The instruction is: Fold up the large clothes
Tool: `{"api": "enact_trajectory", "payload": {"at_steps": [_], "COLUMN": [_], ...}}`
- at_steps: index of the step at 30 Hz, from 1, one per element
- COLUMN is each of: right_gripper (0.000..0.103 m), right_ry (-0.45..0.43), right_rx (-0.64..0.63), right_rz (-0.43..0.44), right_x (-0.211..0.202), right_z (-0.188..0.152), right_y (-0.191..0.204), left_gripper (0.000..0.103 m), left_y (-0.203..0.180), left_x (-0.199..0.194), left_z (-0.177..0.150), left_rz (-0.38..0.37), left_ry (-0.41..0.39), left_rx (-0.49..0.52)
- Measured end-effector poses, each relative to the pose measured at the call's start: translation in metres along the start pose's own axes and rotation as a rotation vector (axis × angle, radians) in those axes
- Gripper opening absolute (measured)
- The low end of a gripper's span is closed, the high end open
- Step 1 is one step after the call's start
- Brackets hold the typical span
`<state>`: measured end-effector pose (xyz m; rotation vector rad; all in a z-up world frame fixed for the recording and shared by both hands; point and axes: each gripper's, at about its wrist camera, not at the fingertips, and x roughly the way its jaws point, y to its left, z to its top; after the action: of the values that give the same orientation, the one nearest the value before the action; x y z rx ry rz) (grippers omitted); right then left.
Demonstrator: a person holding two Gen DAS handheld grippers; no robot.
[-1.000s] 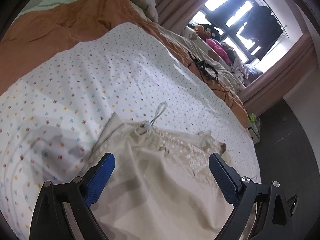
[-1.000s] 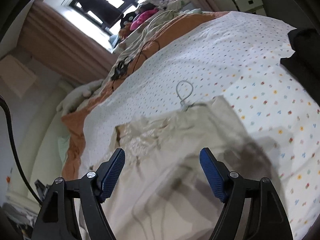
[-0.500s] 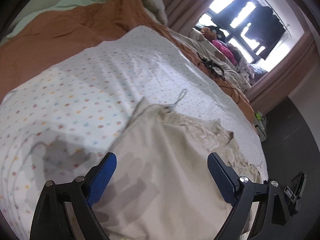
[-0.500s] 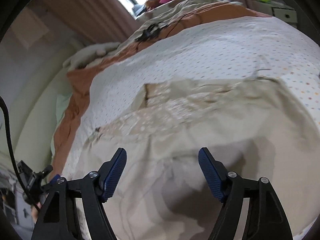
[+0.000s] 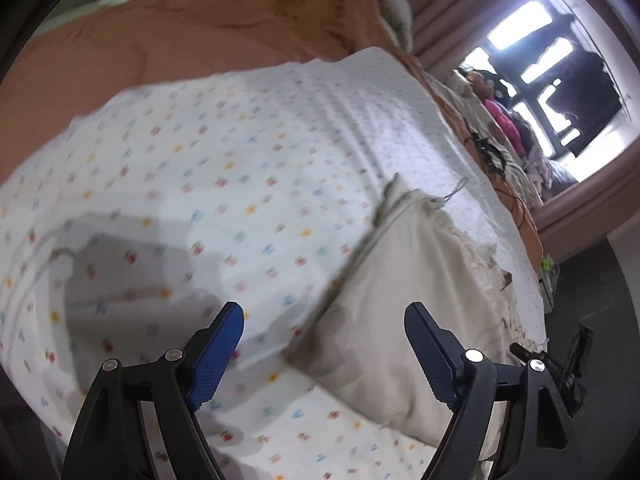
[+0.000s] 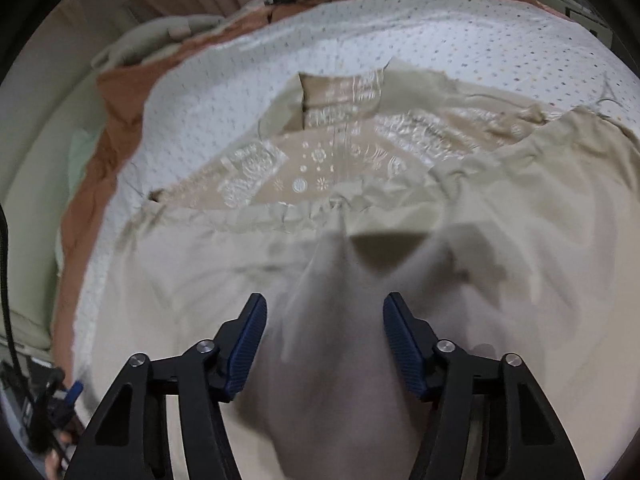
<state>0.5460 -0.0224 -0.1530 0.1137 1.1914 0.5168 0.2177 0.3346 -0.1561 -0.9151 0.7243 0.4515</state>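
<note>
A large beige garment [image 6: 500, 248] with a lace-patterned upper part [image 6: 320, 168] lies spread on a white dotted sheet [image 5: 240, 152]. In the left wrist view the garment [image 5: 400, 292] lies to the right, its left edge running diagonally, with a white drawstring loop [image 5: 454, 192] at its far corner. My left gripper [image 5: 324, 344] is open and empty, low over the sheet at the garment's left edge. My right gripper [image 6: 324, 340] is open and empty, just above the garment's plain middle, where a raised fold [image 6: 336, 320] lies between the fingers.
An orange blanket [image 5: 180, 32] lies beyond the sheet. Piled clothes and a soft toy [image 5: 496, 108] sit by the bright window [image 5: 552, 64]. Black cables [image 5: 488, 152] lie on the bed's far side. The bed edge and dark floor [image 5: 592, 288] are at the right.
My left gripper has moved left, off the garment to its left edge. My right gripper has moved over the garment's middle and closer to the cloth. Both stay open.
</note>
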Motion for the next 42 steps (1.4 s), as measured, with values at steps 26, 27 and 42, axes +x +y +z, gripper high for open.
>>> {"api": "enact_trajectory", "payload": {"at_steps": [26, 27, 42], "right_gripper": [0.003, 0.003, 0.021], "right_ry": [-0.119, -0.113, -0.056], "right_rx": [0.089, 0.093, 0.100], "right_rz": [0.057, 0.058, 0.063], "right_x": [0.019, 0.022, 0.024], "right_z": [0.046, 0.045, 0.038], "right_y": [-0.018, -0.020, -0.030], "left_gripper": [0.067, 0.065, 0.018], "left_y": [0.001, 0.001, -0.002], "left_x": [0.039, 0.041, 0.066], "left_z": [-0.034, -0.034, -0.030], "left_rz": [-0.159, -0.166, -0.263], "left_ry": [0.161, 0.164, 0.189], "left_rx": [-0.169, -0.175, -0.233]}}
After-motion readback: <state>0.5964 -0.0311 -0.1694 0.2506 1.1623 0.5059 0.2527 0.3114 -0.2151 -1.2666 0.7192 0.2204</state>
